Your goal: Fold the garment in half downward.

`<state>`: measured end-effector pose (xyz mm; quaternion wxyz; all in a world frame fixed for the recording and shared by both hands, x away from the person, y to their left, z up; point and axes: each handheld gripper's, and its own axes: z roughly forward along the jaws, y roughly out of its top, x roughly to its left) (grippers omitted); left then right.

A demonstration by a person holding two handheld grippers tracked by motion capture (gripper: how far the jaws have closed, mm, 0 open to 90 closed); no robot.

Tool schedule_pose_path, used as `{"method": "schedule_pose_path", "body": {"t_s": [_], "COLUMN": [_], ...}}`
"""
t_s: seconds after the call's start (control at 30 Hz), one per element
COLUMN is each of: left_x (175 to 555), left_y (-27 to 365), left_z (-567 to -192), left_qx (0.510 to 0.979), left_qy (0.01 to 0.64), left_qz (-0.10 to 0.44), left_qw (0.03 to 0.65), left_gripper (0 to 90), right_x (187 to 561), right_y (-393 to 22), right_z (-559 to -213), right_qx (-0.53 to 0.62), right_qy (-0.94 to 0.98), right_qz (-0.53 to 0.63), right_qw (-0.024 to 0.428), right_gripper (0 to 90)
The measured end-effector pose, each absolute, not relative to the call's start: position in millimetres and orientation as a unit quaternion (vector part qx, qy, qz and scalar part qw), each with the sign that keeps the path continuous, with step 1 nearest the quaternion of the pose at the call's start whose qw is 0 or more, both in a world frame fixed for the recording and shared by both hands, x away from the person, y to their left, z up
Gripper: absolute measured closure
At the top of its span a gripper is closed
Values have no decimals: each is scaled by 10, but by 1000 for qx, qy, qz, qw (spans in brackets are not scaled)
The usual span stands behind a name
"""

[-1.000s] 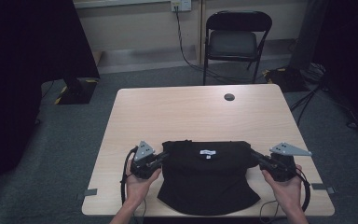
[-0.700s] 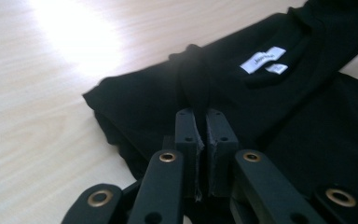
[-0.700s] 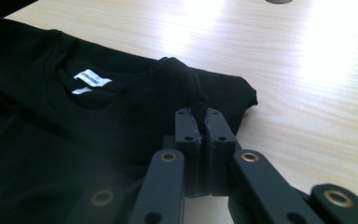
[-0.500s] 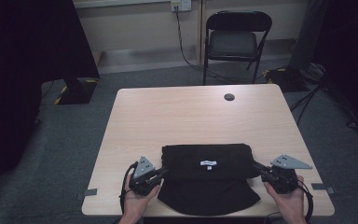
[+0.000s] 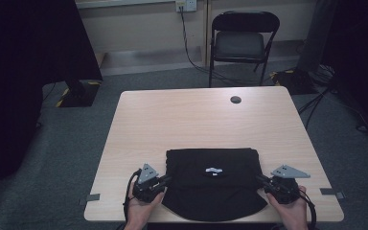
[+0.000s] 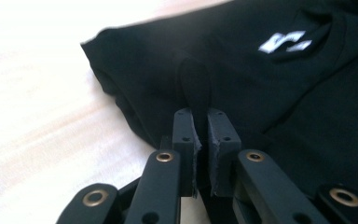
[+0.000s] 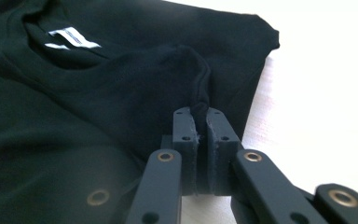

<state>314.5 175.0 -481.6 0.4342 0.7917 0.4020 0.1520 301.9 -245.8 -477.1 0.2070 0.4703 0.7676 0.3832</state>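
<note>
From up high, I am looking at a black shirt lying folded on the near part of the wooden table, its round bottom edge hanging over the near rim. My left gripper is pinching the shirt's left side and my right gripper is pinching its right side. In the left gripper view, the jaws are squeezing a fold of the shirt. In the right gripper view, the jaws are also pressing tight on a bunched fold of the shirt, with its white label lying beyond it.
</note>
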Motion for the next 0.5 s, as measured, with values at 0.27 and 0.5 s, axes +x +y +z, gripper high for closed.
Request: {"method": "schedule_pose_path", "body": {"t_s": [0.27,0.5], "left_x": [3170,3195], "left_y": [1761,1797], "left_z": [-4925,-4939], "left_qx": [797,786], "left_qy": [407,420], "left_qz": [139,128], "left_qw": [424,435], "left_gripper": [819,721], "right_x": [3052,3074], "right_y": [-2450,-2435], "right_z": [-4892,-4939], "right_qx": [478,487], "right_qy": [774,769], "right_qz": [366,361], "right_qw": [197,203], "right_gripper": [799,638]}}
